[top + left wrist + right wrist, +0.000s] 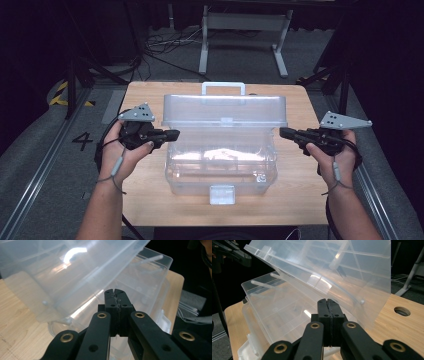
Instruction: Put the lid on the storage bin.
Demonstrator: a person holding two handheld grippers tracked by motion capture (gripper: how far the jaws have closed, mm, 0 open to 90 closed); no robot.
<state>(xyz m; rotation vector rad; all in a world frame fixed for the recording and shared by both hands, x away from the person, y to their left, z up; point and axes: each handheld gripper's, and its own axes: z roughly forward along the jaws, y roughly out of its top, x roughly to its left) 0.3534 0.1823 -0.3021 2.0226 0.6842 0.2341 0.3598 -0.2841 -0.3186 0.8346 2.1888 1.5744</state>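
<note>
A clear plastic storage box (220, 165) stands in the middle of the wooden table (150, 100). Its lid (225, 111) is raised and tilted, with a white handle (223, 88) at the top and a latch (222, 194) at the box's front. My left gripper (176, 134) is shut, its tip at the box's left side just under the lid's edge (75, 280). The right gripper (282, 132) is shut at the box's right side. In the gripper views the shut tips (115, 292) (327, 301) point at the box beneath the lid (342, 267). Whether they touch it I cannot tell.
The inside of the box (287, 315) has dividers. A round hole (402, 311) is in the tabletop by the lid's far corner. A white frame (245, 30) and cables lie on the floor beyond the table. A rail (45, 150) runs along the left.
</note>
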